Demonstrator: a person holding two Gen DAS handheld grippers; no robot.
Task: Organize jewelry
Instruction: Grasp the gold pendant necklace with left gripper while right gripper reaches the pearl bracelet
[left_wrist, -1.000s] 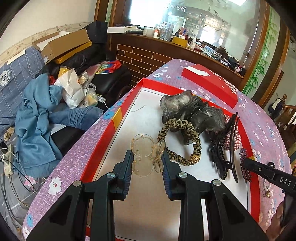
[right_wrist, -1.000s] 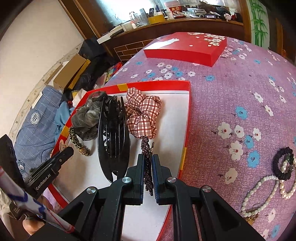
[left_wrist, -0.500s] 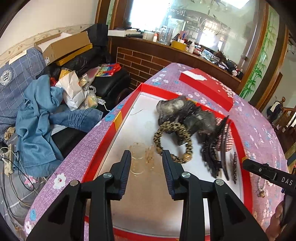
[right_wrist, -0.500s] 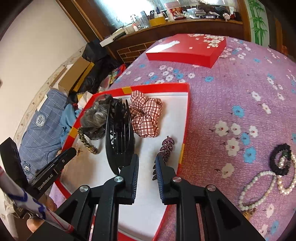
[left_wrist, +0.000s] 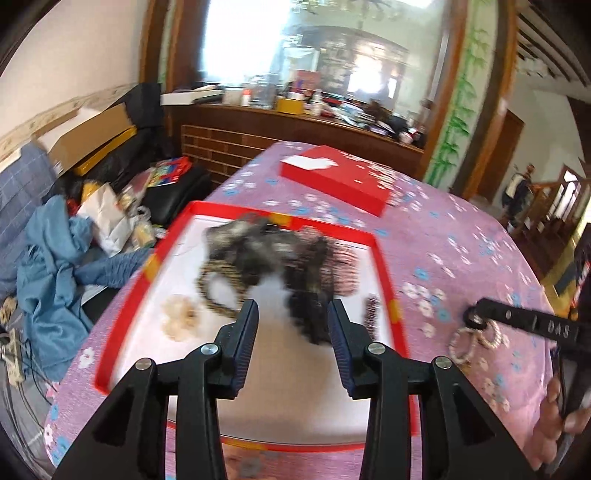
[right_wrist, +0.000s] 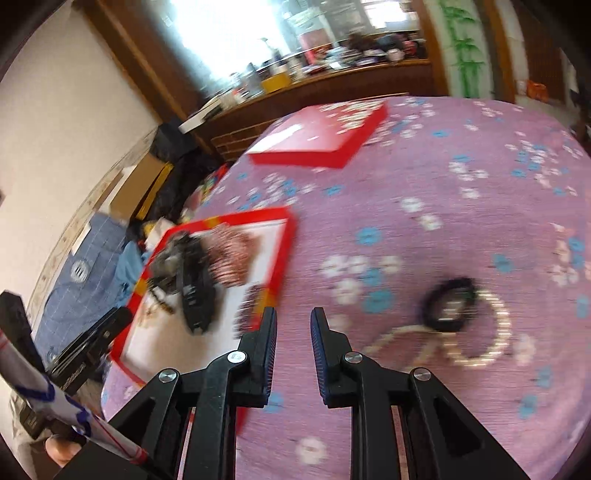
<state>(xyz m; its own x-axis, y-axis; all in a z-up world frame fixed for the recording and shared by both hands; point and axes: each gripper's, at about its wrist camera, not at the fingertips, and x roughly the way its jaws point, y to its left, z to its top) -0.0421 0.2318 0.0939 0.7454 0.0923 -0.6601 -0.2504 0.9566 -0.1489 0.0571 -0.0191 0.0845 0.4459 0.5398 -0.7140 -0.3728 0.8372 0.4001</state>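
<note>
Red-walled and white-floored, the open tray (left_wrist: 382, 258) sits on the table (left_wrist: 461, 266), which wears a purple cloth printed with small flowers. Both views are smeared by motion blur, so fine detail is lost. Inside the tray lie a pale translucent clip (left_wrist: 180, 318) near its left side, a leopard-print hair tie (left_wrist: 214, 295) just beside it, a grey-black tangle of hair pieces (left_wrist: 255, 243), a black claw clip (right_wrist: 197, 299), a red checked scrunchie (right_wrist: 231, 262) and a dark beaded clip (left_wrist: 371, 314) close to the right wall. The left tool (left_wrist: 293, 341) hangs over the tray's near half with its jaws spread wide and nothing between them. The right tool (right_wrist: 293, 345) is over the cloth just outside the tray's right wall, jaws parted and empty. Out on the cloth to its right lie a black bracelet (right_wrist: 448, 304) and pearl strands (right_wrist: 491, 343), touching or overlapping. A closed red box (right_wrist: 325, 136) rests farther back on the table.
</note>
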